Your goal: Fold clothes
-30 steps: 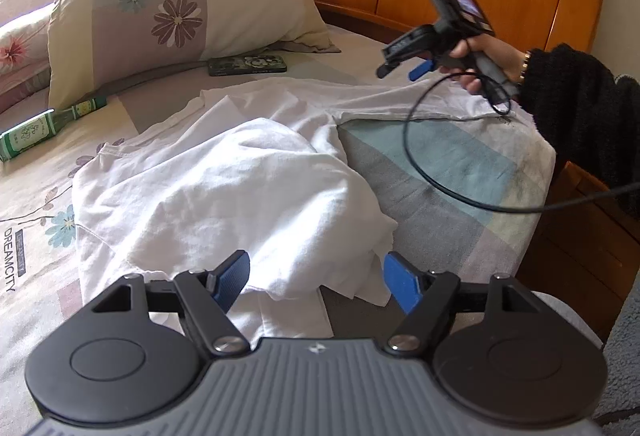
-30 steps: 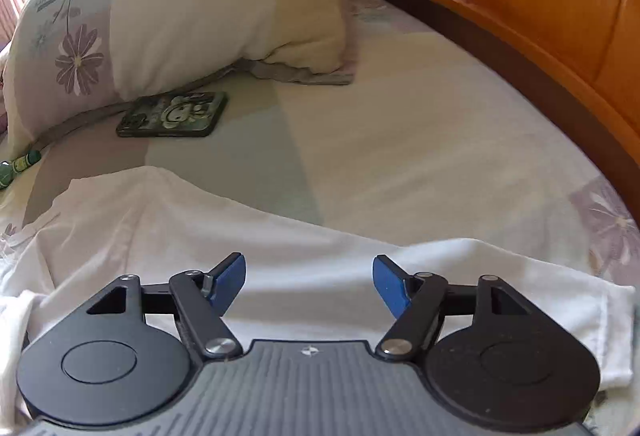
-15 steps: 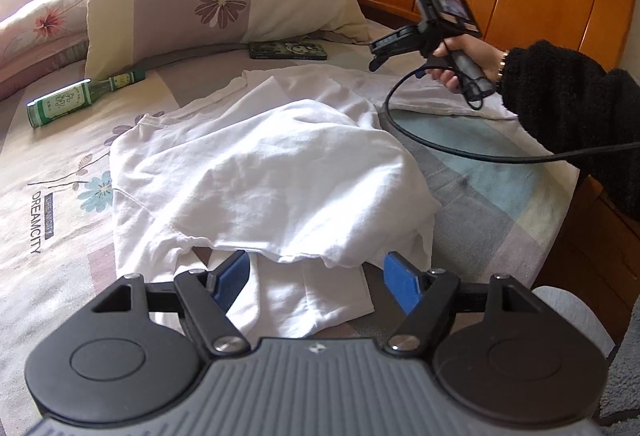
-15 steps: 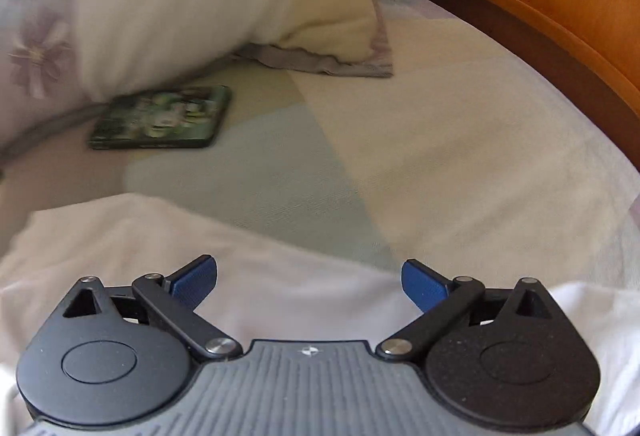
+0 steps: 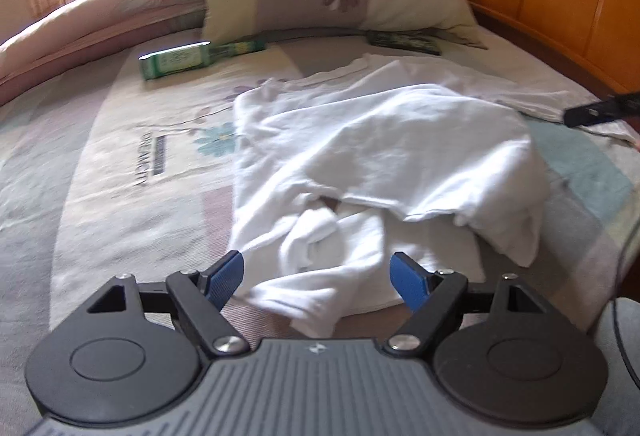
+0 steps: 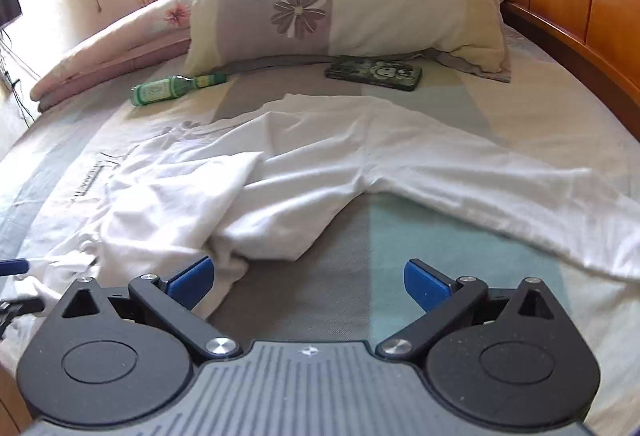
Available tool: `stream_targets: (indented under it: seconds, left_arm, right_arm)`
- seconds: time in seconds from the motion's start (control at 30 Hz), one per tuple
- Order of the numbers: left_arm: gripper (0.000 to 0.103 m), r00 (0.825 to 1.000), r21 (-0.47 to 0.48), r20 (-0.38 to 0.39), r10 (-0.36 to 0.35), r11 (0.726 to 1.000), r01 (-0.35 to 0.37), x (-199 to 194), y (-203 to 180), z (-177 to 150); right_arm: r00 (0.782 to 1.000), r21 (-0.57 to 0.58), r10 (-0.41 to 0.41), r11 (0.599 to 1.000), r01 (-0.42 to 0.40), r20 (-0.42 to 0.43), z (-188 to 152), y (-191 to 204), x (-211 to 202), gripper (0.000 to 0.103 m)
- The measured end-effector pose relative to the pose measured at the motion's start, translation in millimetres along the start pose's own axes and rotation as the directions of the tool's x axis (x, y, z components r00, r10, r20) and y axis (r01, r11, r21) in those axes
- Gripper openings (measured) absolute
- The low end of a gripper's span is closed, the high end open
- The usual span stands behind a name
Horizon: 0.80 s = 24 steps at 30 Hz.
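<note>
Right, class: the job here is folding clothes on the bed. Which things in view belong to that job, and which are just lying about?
Belong to the job:
- white garment, crumpled on the bed
- left gripper, open, garment lying loose between its jaws
- right gripper, open, over bare sheet

Just lying about:
- green bottle
- phone
- flowered pillow
- folded quilt

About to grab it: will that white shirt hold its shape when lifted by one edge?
Probably not. The white shirt lies rumpled in soft folds, so it should drape and sag. It looks thin and light; its spread sleeve would likely trail.
</note>
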<state>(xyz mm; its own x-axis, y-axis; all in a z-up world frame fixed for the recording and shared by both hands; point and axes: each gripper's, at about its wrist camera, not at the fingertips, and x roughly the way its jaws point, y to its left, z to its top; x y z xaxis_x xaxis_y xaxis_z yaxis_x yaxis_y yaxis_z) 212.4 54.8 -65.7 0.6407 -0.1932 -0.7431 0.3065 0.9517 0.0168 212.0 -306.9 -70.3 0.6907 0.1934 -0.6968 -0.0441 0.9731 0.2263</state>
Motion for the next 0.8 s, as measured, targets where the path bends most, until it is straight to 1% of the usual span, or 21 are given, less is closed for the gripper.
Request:
stream_targets:
  seconds: [0.07, 0.13, 0.23, 0.37, 0.5, 0.63, 0.8]
  left_arm:
    - [0.081, 1.000, -0.053, -0.023, 0.017, 0.998, -0.019, 4, 11, -4]
    - [0.081, 0.999, -0.087, -0.026, 0.029, 0.996, -0.031, 3, 18, -8]
    - [0.081, 0.999, -0.137, -0.020, 0.028, 0.990, -0.030, -3, 24, -11]
    - [0.081, 0.999, -0.189, -0.025, -0.023, 0.982, 0.018, -6, 27, -13]
    - [0.080, 0.996, -0.258, -0.042, -0.084, 0.964, 0.071, 11, 27, -14]
    - [0.079, 0.994, -0.245, -0.010, -0.113, 0.964, 0.107, 22, 19, -7]
    - [0.078, 0.986, -0.235, 0.023, -0.163, 0.958, 0.164, 36, 10, 8]
  right_arm:
    - [0.999, 0.041, 0.038, 0.998, -0.038, 0.003, -10, 5, -5, 0.103]
    - [0.998, 0.067, 0.067, 0.995, -0.068, 0.009, -18, 11, -10, 0.103]
    - [0.998, 0.069, 0.067, 0.995, -0.068, 0.016, -25, 19, -16, 0.103]
    - [0.997, 0.072, 0.079, 0.994, -0.081, 0.024, -32, 26, -23, 0.103]
    - [0.995, 0.096, 0.101, 0.990, -0.103, 0.019, -39, 31, -26, 0.103]
    - [0.994, 0.094, 0.109, 0.990, -0.110, 0.007, -46, 37, -30, 0.103]
    - [0.994, 0.071, 0.106, 0.992, -0.104, -0.022, -54, 48, -25, 0.103]
